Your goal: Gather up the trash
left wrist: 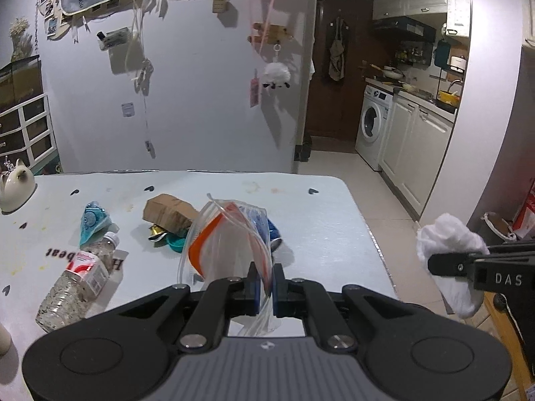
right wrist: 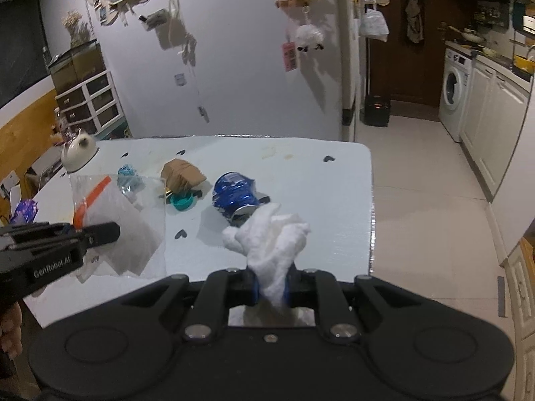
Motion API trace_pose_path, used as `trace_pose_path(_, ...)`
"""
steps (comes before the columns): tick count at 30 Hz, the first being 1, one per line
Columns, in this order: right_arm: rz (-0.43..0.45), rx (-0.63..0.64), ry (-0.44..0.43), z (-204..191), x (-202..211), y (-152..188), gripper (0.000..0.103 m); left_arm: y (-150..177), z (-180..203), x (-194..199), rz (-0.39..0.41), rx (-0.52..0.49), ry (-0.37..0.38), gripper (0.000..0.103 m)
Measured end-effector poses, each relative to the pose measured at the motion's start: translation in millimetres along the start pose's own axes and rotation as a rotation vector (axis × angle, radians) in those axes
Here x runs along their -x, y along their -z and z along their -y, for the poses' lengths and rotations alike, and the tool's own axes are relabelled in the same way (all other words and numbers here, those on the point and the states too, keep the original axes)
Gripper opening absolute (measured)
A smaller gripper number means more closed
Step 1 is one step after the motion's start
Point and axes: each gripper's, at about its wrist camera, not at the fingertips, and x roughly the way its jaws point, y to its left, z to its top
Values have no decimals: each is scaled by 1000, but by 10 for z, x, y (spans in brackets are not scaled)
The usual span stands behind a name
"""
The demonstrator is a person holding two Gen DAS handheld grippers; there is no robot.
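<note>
My left gripper (left wrist: 264, 284) is shut on the rim of a clear zip bag (left wrist: 227, 244) with an orange seal, held upright over the white table (left wrist: 334, 220); the bag also shows in the right wrist view (right wrist: 117, 227). My right gripper (right wrist: 271, 284) is shut on a crumpled white tissue (right wrist: 271, 237), held right of the bag; the tissue also shows in the left wrist view (left wrist: 448, 254). On the table lie a crushed blue can (right wrist: 234, 197), a brown paper bag (left wrist: 169, 214), a teal wrapper (left wrist: 92, 220), a teal cap (right wrist: 182, 202) and an empty plastic bottle (left wrist: 77, 284).
A white cat-shaped teapot (left wrist: 15, 183) stands at the table's far left. The table's right edge (right wrist: 371, 220) drops to a tiled floor leading to a kitchen with a washing machine (left wrist: 372, 123). A wall with hanging items stands behind the table.
</note>
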Motion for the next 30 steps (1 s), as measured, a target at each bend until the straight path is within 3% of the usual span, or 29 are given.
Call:
trace_pose_path(15,9,-31,1,1014,365,83,14,-48,1137,-124,-15,-12,13,6)
trace_pose_path(30,-37,-78,25,2294,464,214,14,-28,2339,-621,-92,-38,82,6)
